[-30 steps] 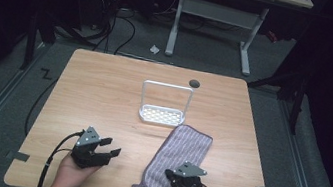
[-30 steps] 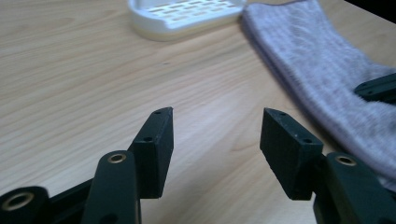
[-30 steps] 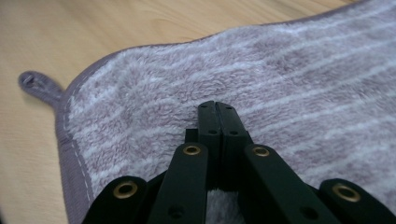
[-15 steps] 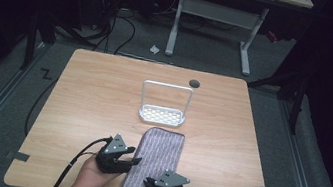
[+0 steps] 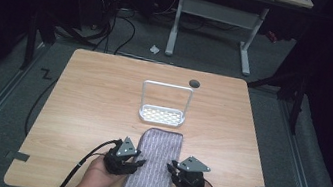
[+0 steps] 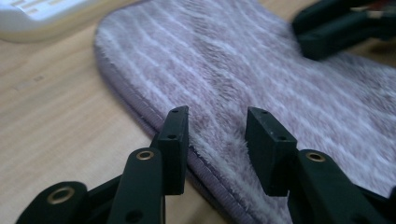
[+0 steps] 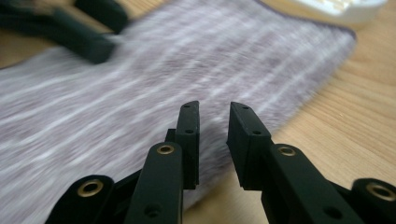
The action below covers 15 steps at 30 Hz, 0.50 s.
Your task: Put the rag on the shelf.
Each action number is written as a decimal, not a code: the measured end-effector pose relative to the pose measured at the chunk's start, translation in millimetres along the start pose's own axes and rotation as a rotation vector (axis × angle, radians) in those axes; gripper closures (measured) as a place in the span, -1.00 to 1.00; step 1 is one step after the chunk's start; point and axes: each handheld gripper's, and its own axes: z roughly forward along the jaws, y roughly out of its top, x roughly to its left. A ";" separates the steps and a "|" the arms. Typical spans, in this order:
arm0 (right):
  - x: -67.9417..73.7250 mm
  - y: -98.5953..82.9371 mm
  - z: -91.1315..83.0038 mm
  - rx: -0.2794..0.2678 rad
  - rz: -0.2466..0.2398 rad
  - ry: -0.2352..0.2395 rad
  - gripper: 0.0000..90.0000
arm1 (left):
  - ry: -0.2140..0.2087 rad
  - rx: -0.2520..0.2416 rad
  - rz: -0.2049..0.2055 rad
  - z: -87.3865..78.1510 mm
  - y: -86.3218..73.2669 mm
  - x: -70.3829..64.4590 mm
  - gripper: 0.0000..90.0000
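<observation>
high view: cloth (image 5: 152, 170), purple-grey w/ pale stripes, lies flat on the table (image 5: 93, 97), long axis running away from the person, near end reaching the table's near edge. left gripper (image 5: 136, 161) sits just beside the cloth's left edge, tips pointing at it; right gripper (image 5: 174, 168) just beside the right edge, tips pointing inward too. cloth is between the two. each is held by a hand (image 5: 95, 181) coming up from the bottom, cables trailing back. ahead of both grippers, past the cloth's far end, stands a white rack (image 5: 162, 116) w/ a wire hoop, close to the cloth but whether touching can't tell. small dark round spot (image 5: 194, 83) on the table beyond the rack, to the right.

left gripper view: jaws apart, nothing between them. left gripper (image 6: 215, 135) straddles the cloth's (image 6: 261, 70) hemmed edge, one jaw over bare wood, the other over the pile. other gripper shows dark at upper right, across the cloth. rack's (image 6: 42, 18) base at upper left.

right gripper view: right gripper (image 7: 214, 126), jaws parted by a narrower gap, empty, at the cloth's (image 7: 140, 84) edge. cloth blurred. other gripper at upper left, rack (image 7: 336, 9) at upper right.
</observation>
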 end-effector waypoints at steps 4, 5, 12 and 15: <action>-1.7 0.0 3.8 0.010 0.008 0.024 0.66 | -0.029 0.018 0.037 -9.4 -8.9 -17.0 0.34; -0.9 -1.9 2.3 0.009 0.012 0.032 0.66 | -0.035 0.025 0.044 -11.6 -10.1 -20.8 0.34; 12.1 -8.7 -13.9 0.039 -0.008 0.083 0.60 | -0.052 0.033 0.045 -24.2 -15.8 -26.8 0.26; 10.2 -3.7 -16.0 -0.022 0.022 0.113 0.54 | 0.058 -0.081 0.006 -33.8 -12.0 -11.6 0.19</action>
